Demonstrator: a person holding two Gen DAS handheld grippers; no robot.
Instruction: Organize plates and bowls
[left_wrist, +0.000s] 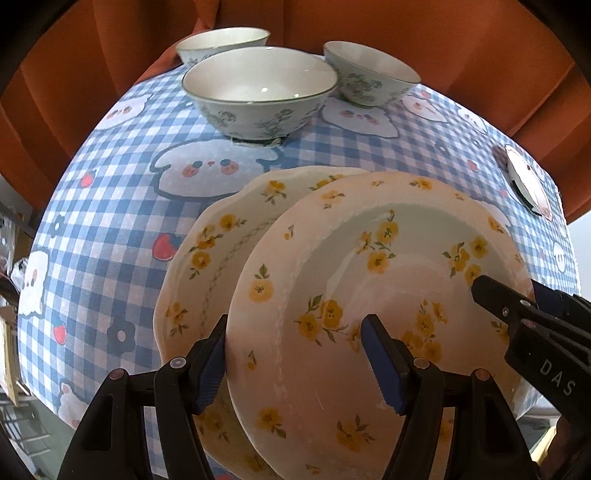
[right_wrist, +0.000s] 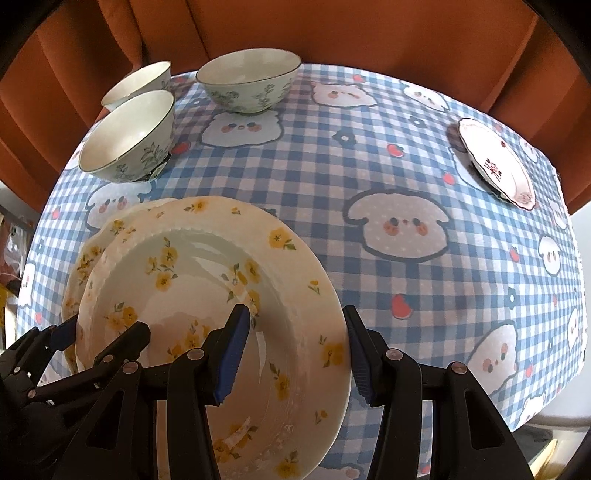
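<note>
A yellow-flowered deep plate (left_wrist: 369, 295) lies on top of a flat yellow-flowered plate (left_wrist: 221, 236). My left gripper (left_wrist: 295, 354) straddles the deep plate's left rim, one pad outside, one inside, with a wide gap. My right gripper (right_wrist: 295, 350) straddles its right rim (right_wrist: 332, 332) the same way and shows in the left wrist view (left_wrist: 498, 299). Three green-patterned bowls (left_wrist: 258, 92) (left_wrist: 369, 74) (left_wrist: 221, 40) stand at the table's far side. A small red-patterned plate (right_wrist: 495, 162) sits at the far right.
The table wears a blue checked cloth with cartoon faces (right_wrist: 369, 184). An orange curtain (right_wrist: 369, 29) hangs behind it. The table edge (right_wrist: 576, 332) drops off at the right.
</note>
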